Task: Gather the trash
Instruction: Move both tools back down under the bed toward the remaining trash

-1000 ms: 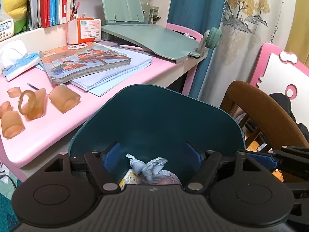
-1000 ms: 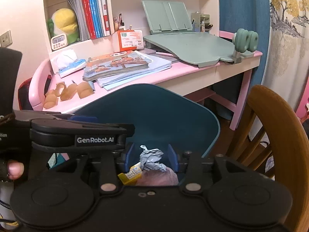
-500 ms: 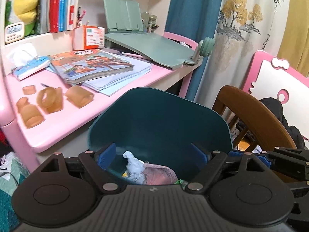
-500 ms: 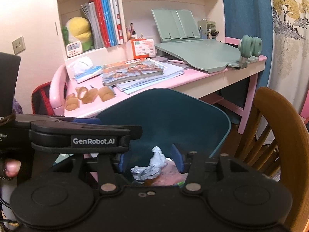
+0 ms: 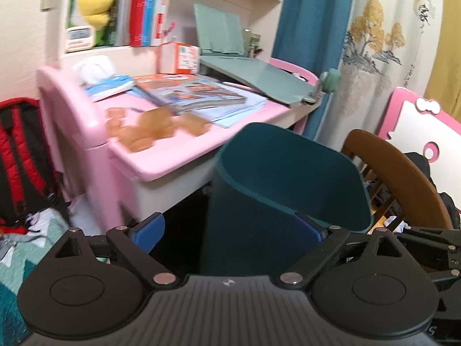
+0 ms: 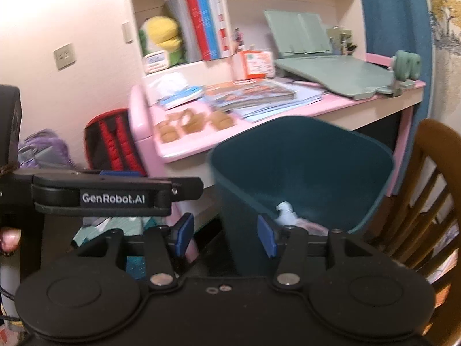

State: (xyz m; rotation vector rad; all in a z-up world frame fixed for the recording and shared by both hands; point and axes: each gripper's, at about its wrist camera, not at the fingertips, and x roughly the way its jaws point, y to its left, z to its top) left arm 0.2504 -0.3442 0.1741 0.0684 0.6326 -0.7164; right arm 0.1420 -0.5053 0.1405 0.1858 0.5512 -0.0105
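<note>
Pink and cluttered, the worktop (image 5: 161, 158) stands beyond both tongs, with one teal bin (image 5: 276, 190) on the floor in front of it.

Nearest in the left wrist view, the left tongs (image 5: 229, 232) are released, their blue pads wide apart; the bin's outer wall rises between and just past them, and its inside cannot be seen from here. Right of the bin is one brown wooden chair (image 5: 403, 173), and the other tool's black arm juts in at the right edge. Left of the tongs a red-and-black backpack (image 5: 20, 158) leans by the worktop's end.

The right wrist view shows what the left one misses: crumpled trash (image 6: 288, 212) lying low inside the bin (image 6: 302, 167), just past the right pad. The right tongs (image 6: 226, 233) are also released and grip nothing; the bin's near wall stands between the pads. To their left the left tool's black arm, lettered GenRobot.AI, crosses the frame, and a purple bag (image 6: 43, 147) shows beside the backpack.

Farther off on the worktop lie a cluster of amber translucent pieces (image 6: 193, 122), too blurred to count, then a stack of books (image 6: 253, 92), one orange box (image 6: 255, 63) and one green reading stand (image 6: 331, 72). On the shelf behind sits one yellow plush toy (image 6: 161, 37).
</note>
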